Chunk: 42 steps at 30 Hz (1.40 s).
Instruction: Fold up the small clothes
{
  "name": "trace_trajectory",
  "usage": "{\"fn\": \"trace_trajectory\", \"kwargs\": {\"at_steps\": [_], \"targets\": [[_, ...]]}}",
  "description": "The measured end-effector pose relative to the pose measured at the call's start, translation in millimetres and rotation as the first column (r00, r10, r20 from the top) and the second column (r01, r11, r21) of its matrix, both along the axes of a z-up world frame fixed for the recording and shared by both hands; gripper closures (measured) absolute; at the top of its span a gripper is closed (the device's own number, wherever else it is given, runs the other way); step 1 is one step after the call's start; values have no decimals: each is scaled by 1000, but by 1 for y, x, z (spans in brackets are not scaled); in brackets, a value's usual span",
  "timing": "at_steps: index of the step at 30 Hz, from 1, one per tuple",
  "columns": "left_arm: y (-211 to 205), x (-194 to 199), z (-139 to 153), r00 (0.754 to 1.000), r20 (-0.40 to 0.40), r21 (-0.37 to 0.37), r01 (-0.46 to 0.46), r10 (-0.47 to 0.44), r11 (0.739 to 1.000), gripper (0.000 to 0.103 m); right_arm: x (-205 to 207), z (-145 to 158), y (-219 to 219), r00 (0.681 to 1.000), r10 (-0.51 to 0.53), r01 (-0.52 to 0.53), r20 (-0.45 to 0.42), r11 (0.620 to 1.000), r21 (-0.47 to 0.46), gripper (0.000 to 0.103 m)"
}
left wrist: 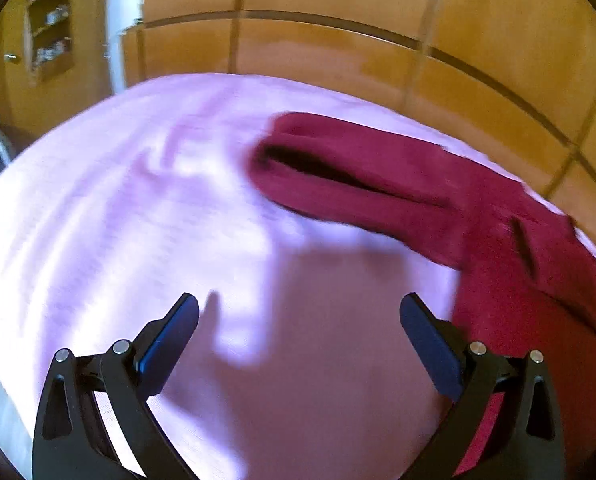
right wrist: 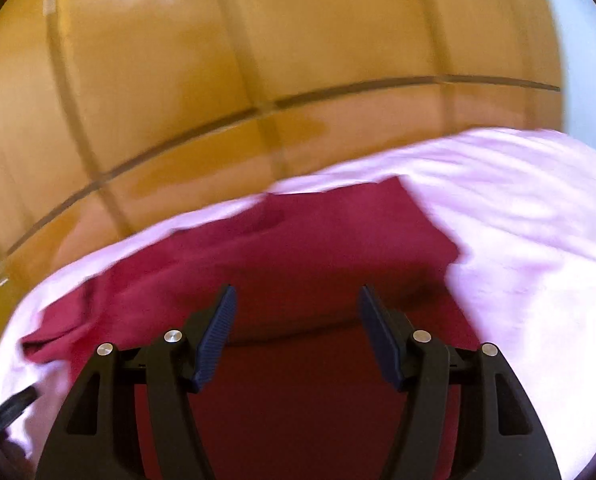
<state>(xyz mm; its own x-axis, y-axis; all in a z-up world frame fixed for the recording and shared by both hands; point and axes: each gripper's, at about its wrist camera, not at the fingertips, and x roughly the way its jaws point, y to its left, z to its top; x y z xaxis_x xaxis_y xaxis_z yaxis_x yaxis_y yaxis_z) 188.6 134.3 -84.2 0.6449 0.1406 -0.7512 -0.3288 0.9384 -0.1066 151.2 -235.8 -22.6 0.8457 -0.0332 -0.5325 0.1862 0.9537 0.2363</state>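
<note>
A dark red garment [left wrist: 418, 184] lies spread on a pink bedsheet [left wrist: 118, 220], with a sleeve or leg reaching toward the bed's middle and its opening showing dark. My left gripper [left wrist: 298, 304] stands open above bare sheet, and the garment lies just to its right, passing under the right finger [left wrist: 430, 340]. In the right wrist view the same garment [right wrist: 318, 240] fills the space below my right gripper [right wrist: 297, 292]. That gripper is open, hovering over the cloth with nothing between its pads. Both views are blurred by motion.
A wooden wardrobe [left wrist: 338, 40] with panelled doors [right wrist: 218, 80] runs along the far side of the bed. An open shelf [left wrist: 52, 16] hangs at the far left. A black object [right wrist: 12, 408] pokes in at the lower left edge of the sheet [right wrist: 538, 220].
</note>
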Motion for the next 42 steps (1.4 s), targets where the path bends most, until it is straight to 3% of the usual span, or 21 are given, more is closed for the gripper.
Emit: {"fn": "trace_trajectory", "kwargs": {"at_steps": [4,7,10,13,19,23,24,25,28,34,42], "targets": [[22,13,-12,996,-57,28,-64,65,998,3,29,13,58,979,201,-201,-28,979,23,40],[24,17,-22,995,-75,21,-68,70,997,2,70,11,112,930,353,-347,-100,935,73,40],[18,18,-24,994,-86,63,-67,73,996,2,101,6,149,888,438,-425,-139,898,114,40],[20,12,-23,996,-63,42,-66,68,997,2,133,1,195,839,522,-510,-156,853,110,45],[22,9,-23,998,-32,15,-62,63,998,2,181,-22,244,812,516,-517,-272,853,74,47],[23,8,-24,998,-24,12,-60,60,998,2,196,-51,250,783,498,-485,-373,864,136,74],[23,8,-24,998,-21,11,-60,60,998,2,195,-53,250,784,498,-485,-370,864,135,78],[22,4,-23,998,-18,9,-59,59,998,2,193,-53,249,782,508,-493,-360,859,140,89],[25,3,-23,998,-6,-5,-57,57,998,2,183,-43,240,785,529,-496,-322,849,184,94],[27,2,-22,999,2,-17,-54,54,998,2,157,3,213,818,544,-514,-190,838,185,94],[29,-1,-21,999,5,-34,-49,50,998,2,120,56,121,899,432,-416,-74,893,171,94]]}}
